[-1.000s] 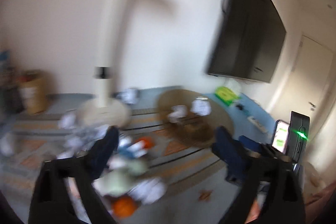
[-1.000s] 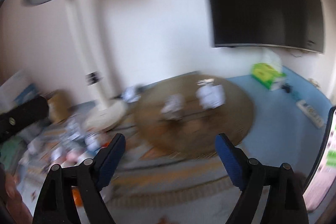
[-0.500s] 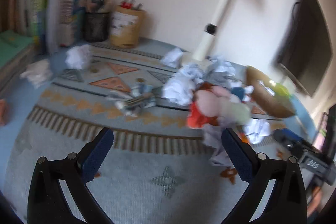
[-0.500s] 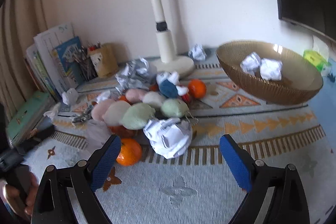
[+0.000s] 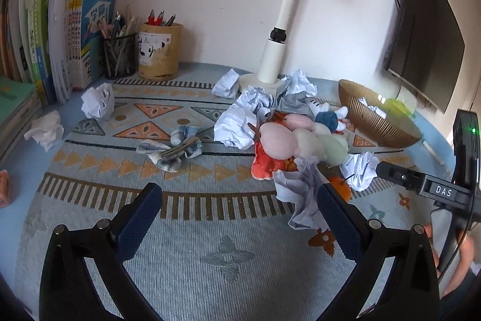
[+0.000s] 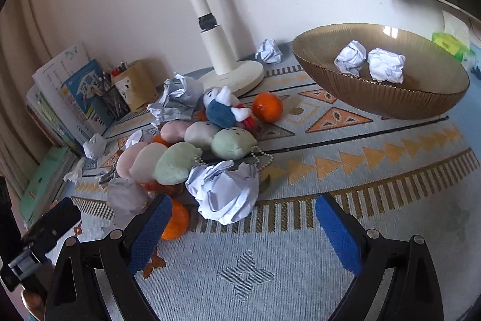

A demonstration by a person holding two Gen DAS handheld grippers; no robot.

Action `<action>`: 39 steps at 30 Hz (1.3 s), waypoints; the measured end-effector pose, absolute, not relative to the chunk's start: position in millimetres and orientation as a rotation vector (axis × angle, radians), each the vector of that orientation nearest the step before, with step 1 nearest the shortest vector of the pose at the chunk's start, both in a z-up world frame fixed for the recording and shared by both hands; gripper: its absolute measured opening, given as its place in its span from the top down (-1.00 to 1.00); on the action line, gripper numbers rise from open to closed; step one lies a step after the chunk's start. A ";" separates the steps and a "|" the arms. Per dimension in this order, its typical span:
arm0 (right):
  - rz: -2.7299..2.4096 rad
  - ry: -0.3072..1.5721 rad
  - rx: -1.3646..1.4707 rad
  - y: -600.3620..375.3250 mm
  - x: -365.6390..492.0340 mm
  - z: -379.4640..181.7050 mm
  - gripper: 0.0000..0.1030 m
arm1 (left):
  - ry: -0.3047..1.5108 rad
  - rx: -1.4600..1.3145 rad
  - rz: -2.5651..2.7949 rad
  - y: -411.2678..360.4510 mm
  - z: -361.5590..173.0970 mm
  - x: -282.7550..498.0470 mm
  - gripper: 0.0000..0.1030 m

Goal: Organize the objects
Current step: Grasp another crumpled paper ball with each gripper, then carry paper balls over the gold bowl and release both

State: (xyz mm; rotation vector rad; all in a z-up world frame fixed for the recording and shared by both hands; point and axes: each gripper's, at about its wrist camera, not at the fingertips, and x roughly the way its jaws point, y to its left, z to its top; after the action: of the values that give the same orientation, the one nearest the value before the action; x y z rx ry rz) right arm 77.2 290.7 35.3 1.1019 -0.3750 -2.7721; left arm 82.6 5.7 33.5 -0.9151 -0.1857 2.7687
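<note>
A pile of soft plush toys [image 6: 177,152], crumpled paper balls and oranges lies on the patterned mat. A large crumpled paper [image 6: 225,194] sits just ahead of my right gripper [image 6: 240,224], which is open and empty; an orange [image 6: 177,221] lies by its left finger. An amber bowl [image 6: 375,98] at the right holds two paper balls [image 6: 386,65]. My left gripper [image 5: 237,218] is open and empty above the mat; a crumpled paper [image 5: 300,191] lies by its right finger. The pile [image 5: 300,140] and bowl [image 5: 372,122] show ahead-right.
A white lamp base [image 5: 264,80] stands behind the pile. Books [image 5: 69,35] and pen holders [image 5: 159,50] line the back left. A plaid bow clip [image 5: 174,149] and loose paper balls [image 5: 97,104] lie on the mat. A dark monitor [image 5: 427,29] hangs at the right.
Both views swung down from the wall and monitor to the mat and have steadied. Both grippers are closer to the pile; both stay open.
</note>
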 end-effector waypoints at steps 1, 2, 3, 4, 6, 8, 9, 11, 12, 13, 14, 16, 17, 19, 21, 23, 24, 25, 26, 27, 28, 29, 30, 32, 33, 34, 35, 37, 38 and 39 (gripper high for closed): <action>-2.776 -0.358 1.104 288.8 77.2 35.5 -0.86 | -0.179 -0.917 2.770 6.5 33.7 82.7 -0.99; -2.779 -0.336 1.103 286.0 77.0 35.8 -0.86 | -0.175 -0.922 2.769 6.8 33.3 82.7 -0.99; -2.784 -0.318 1.103 283.4 76.2 35.9 -0.86 | -0.176 -0.928 2.768 7.2 33.3 82.2 -0.99; -2.797 -0.280 1.105 279.0 76.5 36.3 -0.86 | -0.176 -0.933 2.766 7.3 33.1 81.9 -0.99; -2.810 -0.227 1.107 272.5 76.3 36.4 -0.86 | -0.179 -0.948 2.755 6.7 32.2 80.3 -0.99; -2.818 -0.170 1.103 265.6 77.1 36.6 -0.86 | -0.182 -0.966 2.746 6.7 31.2 78.8 -0.99; -2.826 -0.137 1.103 262.0 77.0 36.6 -0.86 | -0.189 -0.975 2.737 7.4 31.1 77.9 -0.99; -2.836 -0.087 1.132 256.1 73.0 34.1 -0.86 | -0.187 -1.019 2.706 12.2 29.6 73.9 -0.99; -2.829 -0.059 1.168 253.0 68.1 31.4 -0.86 | -0.176 -1.038 2.687 16.4 29.1 72.5 -0.99; -2.810 -0.037 1.218 249.8 61.2 27.5 -0.85 | -0.154 -1.053 2.661 23.2 29.0 71.7 -0.99; -2.800 -0.025 1.248 248.1 57.6 25.1 -0.79 | -0.136 -1.054 2.653 29.5 28.9 72.4 -0.99; -2.783 -0.048 1.251 251.0 55.5 24.3 -0.78 | -0.078 -1.051 2.656 44.3 28.0 74.3 -0.99; -2.768 -0.073 1.256 254.0 55.0 23.2 -0.72 | -0.036 -1.058 2.650 50.3 27.1 73.7 -0.99; -2.753 -0.101 1.277 257.3 52.2 21.1 -0.50 | 0.007 -1.081 2.639 59.3 26.2 69.7 -0.99; -2.712 -0.136 1.313 259.9 46.5 17.3 -0.14 | -0.038 -1.098 2.601 61.8 26.1 64.4 -0.99; -2.693 -0.164 1.318 260.8 43.7 16.6 0.11 | -0.083 -1.166 2.572 64.2 21.4 54.3 -0.95; -2.695 -0.171 1.309 260.9 44.5 17.6 0.15 | -0.093 -1.190 2.557 65.3 18.1 51.6 -0.57; -2.700 -0.169 1.288 261.1 47.1 19.7 0.15 | -0.113 -1.221 2.514 67.1 12.6 47.6 -0.07; -2.702 -0.167 1.276 260.3 49.0 20.9 0.16 | -0.141 -1.262 2.464 67.5 6.4 43.4 0.08; -2.704 -0.163 1.256 259.7 53.5 22.9 0.16 | -0.135 -1.247 2.497 66.2 8.0 44.2 0.20; -2.700 -0.164 1.238 259.1 58.3 24.9 0.16 | -0.143 -1.239 2.504 64.6 9.4 45.2 0.23; -2.695 -0.169 1.219 259.1 63.3 27.4 0.16 | -0.161 -1.227 2.494 62.5 10.3 47.4 0.26; -2.699 -0.177 1.186 261.3 72.0 30.8 0.16 | -0.184 -1.222 2.486 59.2 11.2 51.9 0.27; -2.720 -0.181 1.144 266.4 83.9 37.4 0.16 | -0.192 -1.212 2.487 55.7 14.8 63.4 0.27; -2.742 -0.185 1.115 272.0 91.0 43.5 0.16 | -0.183 -1.177 2.501 55.2 22.9 73.9 0.27; -2.772 -0.205 1.074 282.9 98.9 54.7 0.16 | -0.173 -1.142 2.511 57.3 32.3 79.7 0.27; -2.805 -0.223 1.042 293.6 102.4 65.6 0.16 | -0.158 -1.104 2.519 62.7 44.3 80.6 0.27; -2.903 -0.255 0.994 316.7 103.1 88.7 0.16 | -0.121 -0.996 2.524 81.7 77.7 76.7 0.27; -2.958 -0.274 0.975 329.7 102.6 99.6 0.16 | -0.101 -0.946 2.510 94.8 93.3 71.9 0.27; -3.020 -0.300 0.955 345.4 100.6 110.9 0.15 | -0.062 -0.890 2.485 117.4 113.9 60.5 0.27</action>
State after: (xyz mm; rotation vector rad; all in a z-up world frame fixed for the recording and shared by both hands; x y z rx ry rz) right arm 100.6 345.4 110.9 0.9548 -0.3001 -3.0200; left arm 60.5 117.4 113.9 -0.8901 -0.0617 2.4853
